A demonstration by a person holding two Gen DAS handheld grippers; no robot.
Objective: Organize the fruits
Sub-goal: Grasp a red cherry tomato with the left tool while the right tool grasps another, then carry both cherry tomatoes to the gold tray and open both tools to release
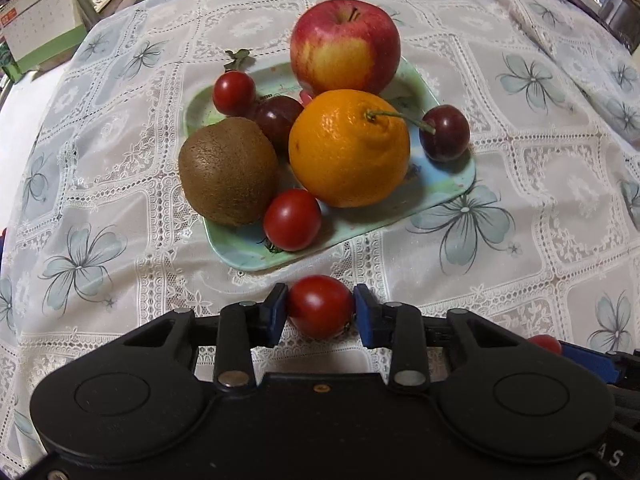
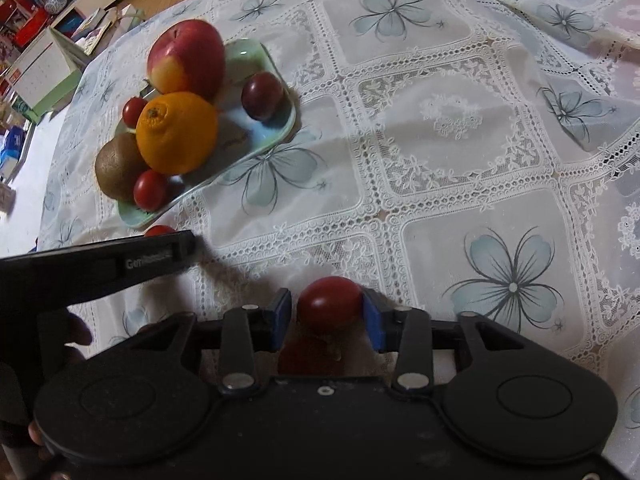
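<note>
A pale green plate [image 1: 248, 260] holds an apple [image 1: 344, 46], an orange [image 1: 348, 148], a kiwi [image 1: 228, 172], two cherry tomatoes [image 1: 292, 220] and two dark cherries [image 1: 444, 132]. Just in front of the plate, my left gripper [image 1: 320, 308] is shut on a cherry tomato [image 1: 320, 314], both blue pads pressing its sides. Another cherry tomato [image 2: 328, 308] lies on the cloth between the fingers of my right gripper [image 2: 326, 314]. It touches the right pad, while a narrow gap shows at the left pad. The plate [image 2: 140, 220] lies up and to the left of that gripper.
A lace tablecloth with blue flowers [image 2: 512, 284] covers the table and bunches into folds at the far right [image 1: 560, 20]. A desk calendar [image 1: 40, 28] and boxes stand past the far left edge. A hand [image 2: 76, 332] grips the left tool.
</note>
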